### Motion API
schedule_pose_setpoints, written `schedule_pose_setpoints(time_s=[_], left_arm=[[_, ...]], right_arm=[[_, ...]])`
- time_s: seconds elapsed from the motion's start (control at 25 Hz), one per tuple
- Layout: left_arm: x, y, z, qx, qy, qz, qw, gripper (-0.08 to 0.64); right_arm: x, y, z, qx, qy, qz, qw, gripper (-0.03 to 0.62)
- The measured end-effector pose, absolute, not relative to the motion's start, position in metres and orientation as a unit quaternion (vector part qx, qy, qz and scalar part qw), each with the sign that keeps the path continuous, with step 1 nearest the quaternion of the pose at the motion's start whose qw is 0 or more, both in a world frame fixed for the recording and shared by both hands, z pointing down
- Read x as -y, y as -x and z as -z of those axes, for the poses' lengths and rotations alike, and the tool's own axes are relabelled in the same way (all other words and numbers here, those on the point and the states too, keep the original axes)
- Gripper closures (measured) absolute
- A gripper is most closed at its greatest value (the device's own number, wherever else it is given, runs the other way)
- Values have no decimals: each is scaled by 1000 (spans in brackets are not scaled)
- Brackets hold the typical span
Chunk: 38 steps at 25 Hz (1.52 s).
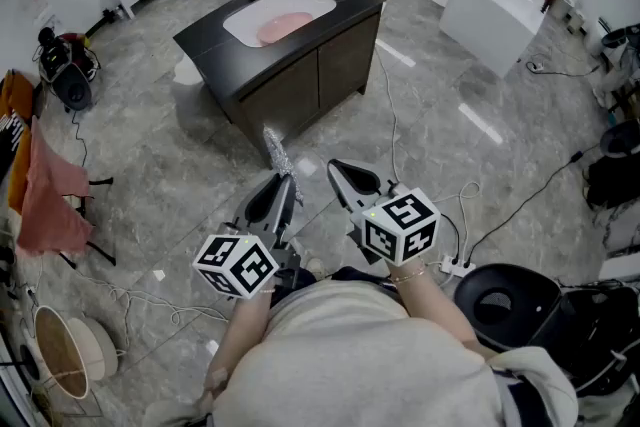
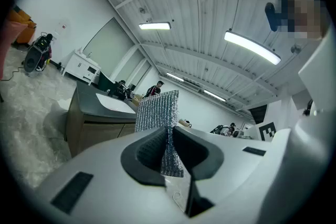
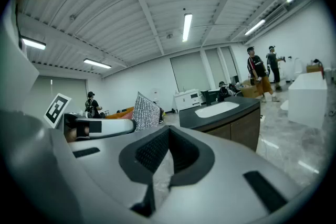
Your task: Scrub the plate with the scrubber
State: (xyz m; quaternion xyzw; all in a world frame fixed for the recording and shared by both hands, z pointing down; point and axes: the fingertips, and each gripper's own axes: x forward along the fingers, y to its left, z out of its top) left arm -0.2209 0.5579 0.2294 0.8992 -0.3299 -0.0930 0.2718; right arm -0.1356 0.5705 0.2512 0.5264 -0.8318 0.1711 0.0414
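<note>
While left gripper (image 1: 285, 185) fingers clamp scrubber (image 1: 276, 151), right gripper (image 1: 341, 174) fingers shut, empty; sink cabinet (image 1: 345, 57) edge well ahead.

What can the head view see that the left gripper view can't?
Only the head view shows the pink plate lying in the sink, and the white tub on the floor. Only the left gripper view shows the ceiling lights. Both show the silver scrubber pinched in the left gripper, and the dark cabinet that holds the sink.
</note>
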Motion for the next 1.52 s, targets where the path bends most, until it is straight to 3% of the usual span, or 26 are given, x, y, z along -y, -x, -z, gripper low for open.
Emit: schedule_pose_setpoints(time_s=[0.48, 0.8, 1.28, 1.52], left_arm=[[-543, 213, -230, 323, -902, 84, 272, 497], [-530, 229, -239, 325, -905, 76, 264, 496], [-509, 236, -258, 294, -915, 55, 272, 495], [-494, 231, -263, 291, -915, 52, 273, 497]], right_arm=[[-561, 135, -251, 834, -520, -177, 48, 589], [-548, 131, -256, 817, -541, -198, -4, 588], [-535, 130, -269, 785, -590, -189, 22, 583], [-525, 120, -270, 778, -600, -186, 25, 549]])
